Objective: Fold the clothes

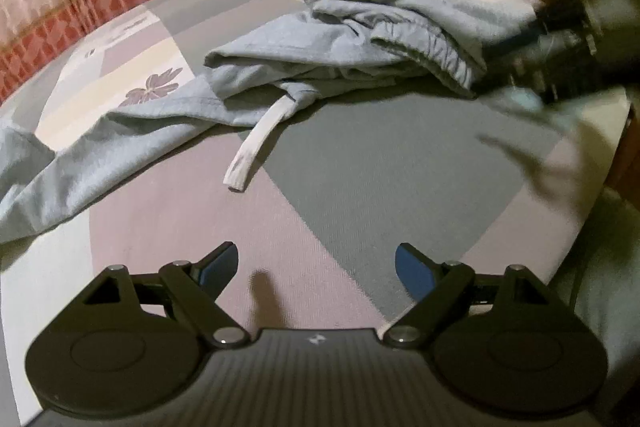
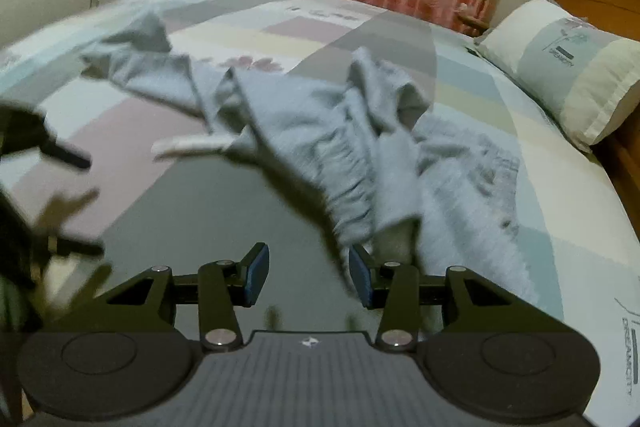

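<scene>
Between the right gripper's (image 2: 307, 277) fingers nothing is sitting; they are standing apart, the right-hand pad (image 2: 362, 277) just brushing the hanging waistband edge of the grey-blue garment (image 2: 312, 131). The left gripper (image 1: 316, 269) is hovering over bare bedsheet (image 1: 360, 167), fingers wide apart, with the garment lying well ahead and its white drawstring (image 1: 256, 143) trailing toward them. Closing now risks pinching only a thin fold, which could slip and bunch the cloth.
</scene>
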### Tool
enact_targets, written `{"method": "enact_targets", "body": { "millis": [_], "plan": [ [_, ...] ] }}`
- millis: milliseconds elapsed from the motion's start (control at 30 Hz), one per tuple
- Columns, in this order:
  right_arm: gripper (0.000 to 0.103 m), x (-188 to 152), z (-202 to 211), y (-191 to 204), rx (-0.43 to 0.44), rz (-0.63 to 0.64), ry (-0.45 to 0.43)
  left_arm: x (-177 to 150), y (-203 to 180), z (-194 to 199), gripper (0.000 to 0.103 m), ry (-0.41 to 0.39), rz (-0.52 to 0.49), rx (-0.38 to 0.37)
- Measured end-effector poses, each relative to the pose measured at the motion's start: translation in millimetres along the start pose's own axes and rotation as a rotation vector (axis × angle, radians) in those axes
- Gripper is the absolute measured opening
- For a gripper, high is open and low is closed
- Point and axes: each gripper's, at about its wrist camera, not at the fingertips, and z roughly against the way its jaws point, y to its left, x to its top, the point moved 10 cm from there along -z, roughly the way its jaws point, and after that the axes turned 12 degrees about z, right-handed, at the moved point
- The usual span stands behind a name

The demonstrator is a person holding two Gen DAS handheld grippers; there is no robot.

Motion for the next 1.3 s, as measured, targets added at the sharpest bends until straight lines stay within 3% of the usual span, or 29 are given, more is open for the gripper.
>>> {"method": "enact_targets", "body": {
  "millis": [267, 500, 700, 867, 967, 1167, 1200, 1300],
  "plan": [
    [0.055, -40.0, 10.2, 6.7, -0.049, -0.056, 0.035, 26.4, -35.1, -6.0, 0.086, -0.041, -0.003, -0.137],
    [0.056, -63.4, 17.3, -3.0, -0.042, -0.142, 0.017, 62.1, -76.8, -33.7, 0.085, -0.003, 0.166, -0.297],
    [0.056, -53.5, 10.7, -18.3, -0.033, -0.149, -0.054, 72.1, -92.2, -41.8, 0.085, -0.01, 0.179, -0.279],
    [0.055, -37.4, -20.7, -42.7, -0.026, -0.195, -0.112, 60.8, -72.9, -38.2, 0.085, 0.007, 0.239, -0.25],
    [0.055, -27.8, -29.2, -52.1, -0.026, -0.204, -0.135, 52.0, -60.9, -34.6, 0.085, 0.022, 0.209, -0.211],
    [0.055, -8.8, -11.2, -29.3, 0.119, -0.221, -0.135, 39.8, -35.9, -25.6, 0.085, 0.011, 0.101, -0.094],
    [0.055, -6.2, -4.2, -19.8, 0.165, -0.22, -0.144, 38.8, -32.1, -23.6, 0.085, 0.006, 0.094, -0.084],
    [0.055, -3.0, 4.2, -2.5, 0.196, -0.18, -0.151, 36.4, -20.9, -18.8, 0.085, -0.002, 0.107, -0.079]
  ]
}}
